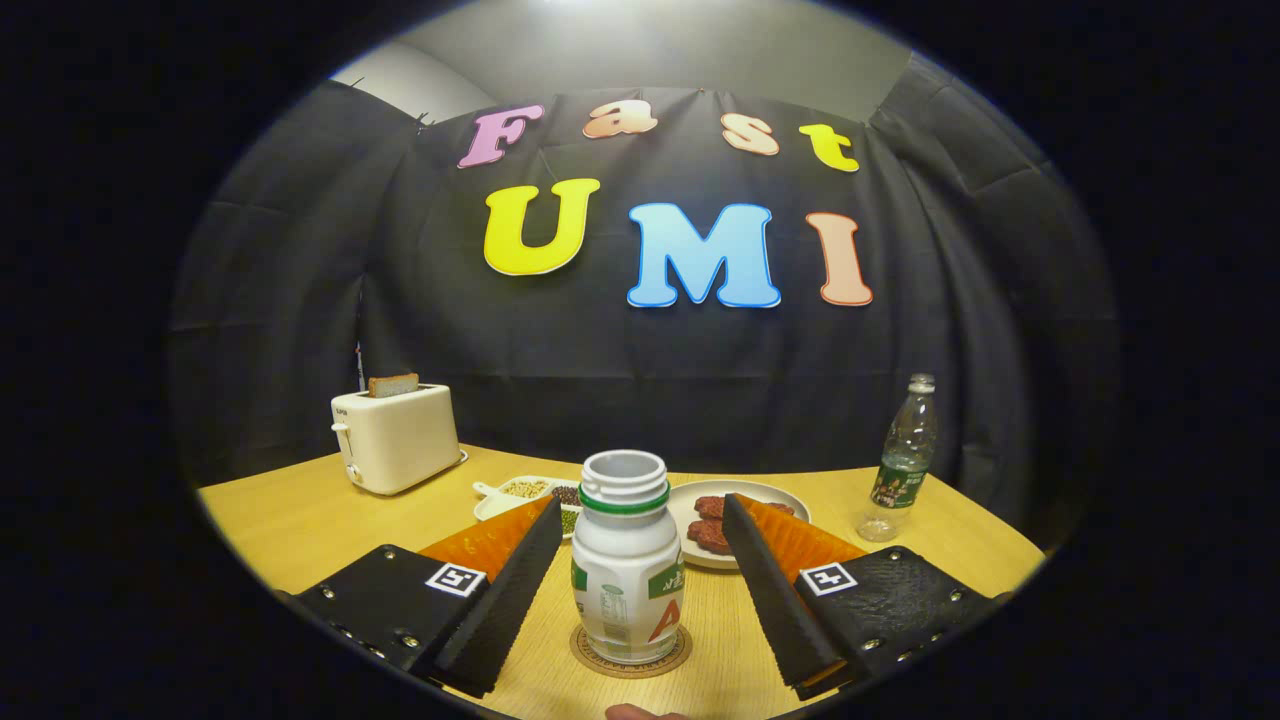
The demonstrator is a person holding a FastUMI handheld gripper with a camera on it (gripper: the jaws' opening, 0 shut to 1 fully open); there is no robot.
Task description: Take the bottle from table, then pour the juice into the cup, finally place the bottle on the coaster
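bottle (627, 565): I see glossy white plastic
table (300, 520): smooth matt wood
water bottle (903, 460): clear plastic
toaster (395, 438): smooth cream plastic

Open white bottle (627, 570) stands upright on the round coaster (631, 652), uncapped

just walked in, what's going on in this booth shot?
A person is holding handheld tongs over a wooden table. A white bottle, cap off, stands upright on a round coaster between the fingers, which are spread apart with a gap on each side. So the bottle looks placed or about to be released. Beyond it sit a plate of food, a toaster and a clear water bottle.
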